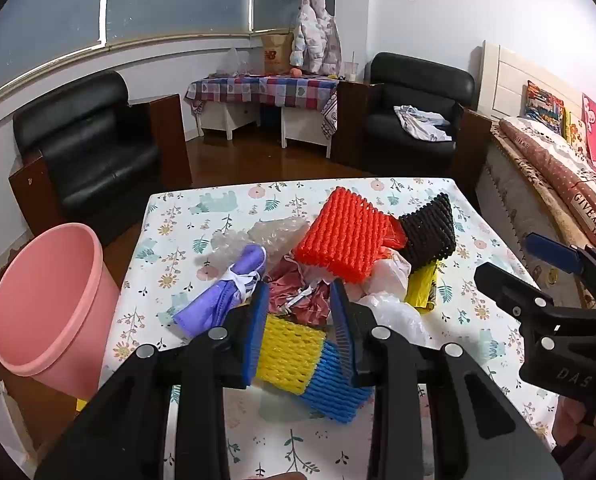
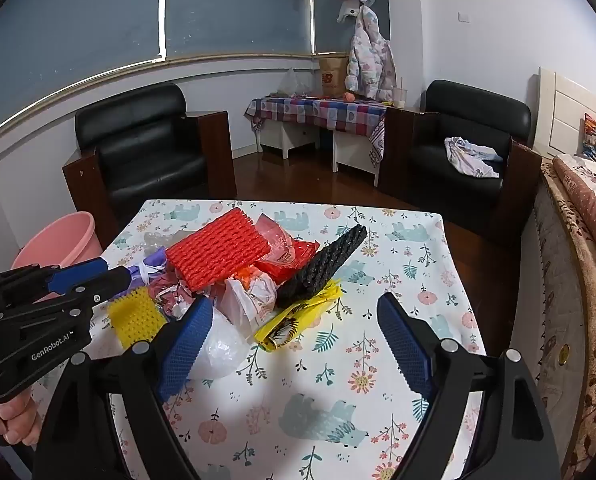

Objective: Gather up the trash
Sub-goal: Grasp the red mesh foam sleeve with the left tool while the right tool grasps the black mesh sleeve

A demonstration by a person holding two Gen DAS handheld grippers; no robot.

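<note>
The yellow foam net (image 1: 287,350) is gripped by the left claw (image 1: 300,312), whose blue pads are closed part-way against its two sides; a blue foam net (image 1: 334,384) lies touching it on the right, below the right pad, and whether it is caught as well cannot be told. A slip is judged the main risk; the net is soft and springy, and a compressed sleeve could be squeezed out of the pads once lifted. The blue net might be dragged along and dropped over the near edge of the surface (image 1: 185,248). The purple bag (image 1: 221,292), just left of the left pad, and the crumpled reddish wrapper (image 1: 298,296) beyond the tips could also be snagged and pulled off the pile. The pink bin (image 1: 45,300) stands on the floor to the left, below the surface edge; a release made too early would put the net on the floor.

The right claw (image 2: 293,340) is held fully open and empty over the surface; the clear plastic bag (image 2: 221,344) touches or lies just beside its left pad, and the yellow wrapper (image 2: 293,320) lies between the pads, slightly beyond them; the red foam net (image 2: 217,254) and black foam net (image 2: 322,268) lie farther off.
</note>
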